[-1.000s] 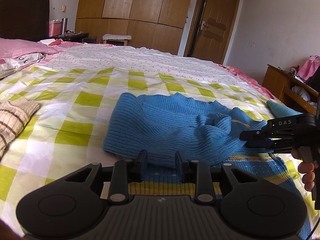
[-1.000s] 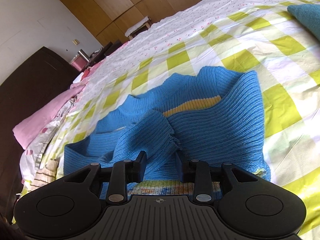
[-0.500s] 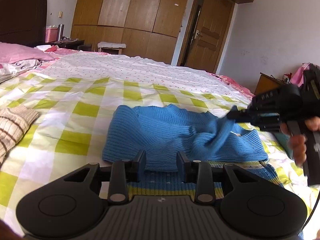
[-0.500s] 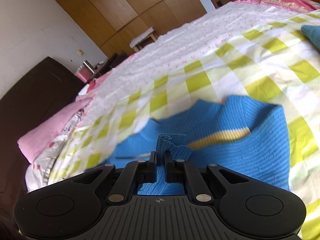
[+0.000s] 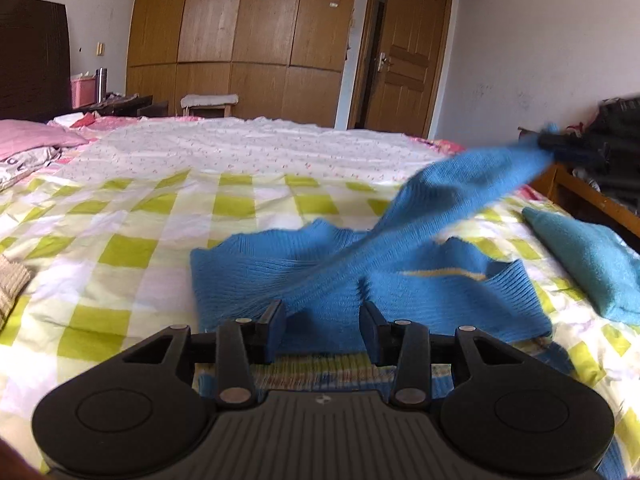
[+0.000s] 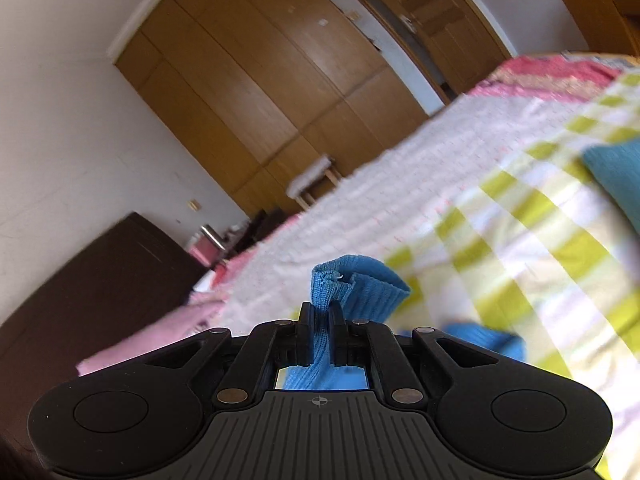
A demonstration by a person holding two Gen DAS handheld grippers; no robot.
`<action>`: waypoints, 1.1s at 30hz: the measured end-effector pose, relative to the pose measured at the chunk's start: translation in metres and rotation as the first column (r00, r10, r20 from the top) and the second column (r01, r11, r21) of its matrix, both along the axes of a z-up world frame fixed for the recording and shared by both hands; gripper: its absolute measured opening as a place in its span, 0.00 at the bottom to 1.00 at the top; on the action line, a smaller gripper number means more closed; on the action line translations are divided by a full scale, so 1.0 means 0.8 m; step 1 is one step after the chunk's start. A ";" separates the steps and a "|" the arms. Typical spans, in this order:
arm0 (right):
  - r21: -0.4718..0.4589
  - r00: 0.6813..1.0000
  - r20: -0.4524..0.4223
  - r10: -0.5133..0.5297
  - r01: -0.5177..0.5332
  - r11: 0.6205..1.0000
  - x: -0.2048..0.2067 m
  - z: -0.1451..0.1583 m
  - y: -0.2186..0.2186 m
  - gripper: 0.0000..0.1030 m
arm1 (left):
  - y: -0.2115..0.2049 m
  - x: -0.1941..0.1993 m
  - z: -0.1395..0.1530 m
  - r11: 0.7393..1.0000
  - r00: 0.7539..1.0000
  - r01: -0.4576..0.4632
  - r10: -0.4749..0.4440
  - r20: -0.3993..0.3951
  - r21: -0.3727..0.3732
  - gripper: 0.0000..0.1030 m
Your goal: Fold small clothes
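Observation:
A blue knitted sweater (image 5: pixel 352 280) with a yellow stripe lies on the green-checked bedspread (image 5: pixel 120 248). My left gripper (image 5: pixel 322 330) hovers low over its near hem. Its jaws are opening, the knit shows between the fingers, and the pads press on nothing. One sleeve (image 5: pixel 460 192) stretches up off the bed to the right. There my right gripper (image 5: pixel 554 146), blurred, is shut on the cuff. In the right wrist view the right gripper (image 6: pixel 320 316) pinches the ribbed blue cuff (image 6: pixel 356 284), raised above the bed.
A folded teal garment (image 5: pixel 592 256) lies on the bed right of the sweater. A beige striped cloth (image 5: pixel 10 284) sits at the left edge, a pink pillow (image 5: pixel 32 138) beyond it. Wooden furniture (image 5: pixel 580 192) stands beside the bed on the right.
The right gripper shut on the sleeve cuff and lifted it up and off to the right, unfolding the sleeve. The left gripper's jaws widened over the hem.

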State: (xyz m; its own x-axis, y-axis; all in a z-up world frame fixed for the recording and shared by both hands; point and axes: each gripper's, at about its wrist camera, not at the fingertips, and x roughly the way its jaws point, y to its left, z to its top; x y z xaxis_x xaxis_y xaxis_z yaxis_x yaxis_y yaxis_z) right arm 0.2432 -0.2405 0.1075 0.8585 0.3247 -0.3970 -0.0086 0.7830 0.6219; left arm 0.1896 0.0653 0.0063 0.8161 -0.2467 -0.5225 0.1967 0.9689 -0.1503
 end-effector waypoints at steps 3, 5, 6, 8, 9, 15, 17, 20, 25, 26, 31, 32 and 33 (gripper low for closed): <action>-0.005 0.976 -0.211 -0.056 0.056 0.998 0.000 -0.086 -0.023 0.08 | 0.004 0.007 -0.021 0.996 0.996 -0.055 0.059 -0.064 0.064 0.44; -0.023 0.960 -0.266 -0.082 0.079 0.997 -0.006 -0.116 -0.029 0.08 | 0.013 0.009 -0.027 0.994 0.992 -0.083 0.089 -0.086 0.075 0.44; -0.025 0.957 -0.278 -0.081 0.077 0.997 -0.010 -0.127 -0.030 0.08 | 0.017 0.010 -0.028 0.994 0.991 -0.089 0.095 -0.093 0.068 0.44; -0.027 0.956 -0.285 -0.065 0.059 0.998 -0.015 -0.134 -0.028 0.08 | 0.022 0.011 -0.028 0.994 0.990 -0.096 0.102 -0.102 0.056 0.44; -0.040 0.959 -0.278 -0.059 0.050 0.998 -0.018 -0.134 -0.026 0.08 | 0.022 0.011 -0.028 0.993 0.990 -0.096 0.102 -0.100 0.061 0.44; -0.088 0.969 -0.243 -0.039 0.018 0.996 -0.023 -0.118 -0.019 0.11 | 0.017 0.006 -0.024 0.991 0.991 -0.102 0.109 -0.072 0.089 0.44; -0.104 0.972 -0.231 -0.038 0.014 0.994 -0.027 -0.112 -0.016 0.08 | 0.021 0.005 -0.022 0.990 0.990 -0.120 0.125 -0.072 0.071 0.44; -0.097 0.978 -0.204 -0.033 0.013 0.995 -0.038 -0.103 -0.013 0.08 | 0.026 0.002 -0.020 0.989 0.988 -0.138 0.141 -0.063 0.059 0.44; -0.152 0.965 -0.252 -0.068 0.030 0.988 -0.043 -0.120 -0.014 0.08 | 0.029 0.003 -0.023 0.990 0.988 -0.125 0.130 -0.086 0.062 0.44; -0.145 0.962 -0.265 -0.063 0.025 0.989 -0.041 -0.125 -0.016 0.09 | 0.029 0.002 -0.024 0.991 0.988 -0.120 0.126 -0.089 0.065 0.44; -0.132 0.965 -0.250 -0.077 0.045 0.990 -0.048 -0.110 -0.019 0.16 | 0.038 -0.014 -0.015 0.993 0.990 -0.108 0.111 -0.081 0.046 0.44; -0.153 0.968 -0.236 -0.087 0.051 0.987 -0.052 -0.104 -0.019 0.16 | 0.042 -0.018 -0.012 0.993 0.990 -0.115 0.117 -0.077 0.031 0.44; -0.181 0.972 -0.213 -0.100 0.062 0.982 -0.057 -0.096 -0.018 0.16 | 0.047 -0.022 -0.008 0.992 0.990 -0.124 0.125 -0.069 0.014 0.44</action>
